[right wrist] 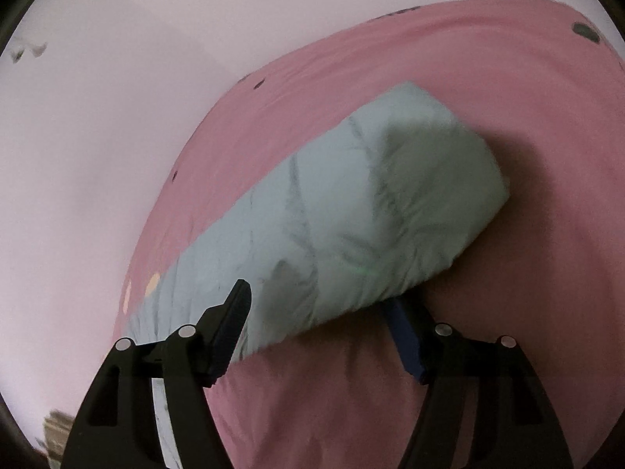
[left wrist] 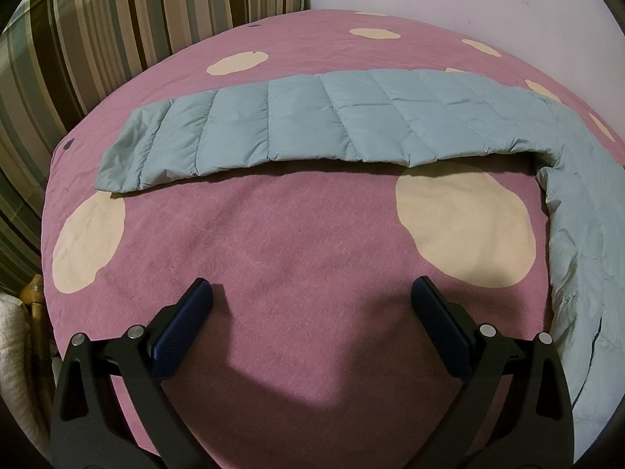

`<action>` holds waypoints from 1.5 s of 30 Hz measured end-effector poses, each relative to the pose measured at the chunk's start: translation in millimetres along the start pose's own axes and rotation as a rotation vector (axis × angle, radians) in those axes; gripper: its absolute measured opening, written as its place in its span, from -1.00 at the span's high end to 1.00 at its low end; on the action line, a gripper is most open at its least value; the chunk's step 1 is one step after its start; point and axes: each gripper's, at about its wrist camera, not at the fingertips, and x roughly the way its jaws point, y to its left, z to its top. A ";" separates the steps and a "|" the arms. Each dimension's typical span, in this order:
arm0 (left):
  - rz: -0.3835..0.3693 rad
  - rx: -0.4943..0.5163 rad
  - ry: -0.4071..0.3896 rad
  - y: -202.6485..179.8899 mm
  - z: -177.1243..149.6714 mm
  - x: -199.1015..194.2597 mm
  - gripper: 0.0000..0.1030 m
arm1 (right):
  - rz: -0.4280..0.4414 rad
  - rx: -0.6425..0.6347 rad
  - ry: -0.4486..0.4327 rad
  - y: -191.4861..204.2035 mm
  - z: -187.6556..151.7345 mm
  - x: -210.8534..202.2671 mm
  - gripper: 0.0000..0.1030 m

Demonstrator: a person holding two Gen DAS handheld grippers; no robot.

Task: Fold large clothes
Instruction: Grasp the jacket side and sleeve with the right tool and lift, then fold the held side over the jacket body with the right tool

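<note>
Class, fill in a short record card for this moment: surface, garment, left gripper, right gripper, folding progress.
surface: pink bedspread with cream spots
garment: pale blue quilted jacket, one sleeve stretched flat across the bed
left gripper: jaws open, empty, over bare bedspread
right gripper: jaws set around the padded sleeve, one above and one beneath; grip unclear in blur
folding progress: garment not yet a compact bundle

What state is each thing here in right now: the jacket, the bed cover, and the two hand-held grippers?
Jacket: quilted, lying long and flat on the bed, one end bunched.
Bed cover: spread out, slightly creased.
Left hand-held gripper: open, empty, above the cover.
Right hand-held gripper: open around the jacket's bunched end.
</note>
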 end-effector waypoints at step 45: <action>-0.002 -0.002 0.002 1.5 0.3 3.3 -0.96 | 0.230 -1.081 0.149 355.3 -271.2 42.6 0.89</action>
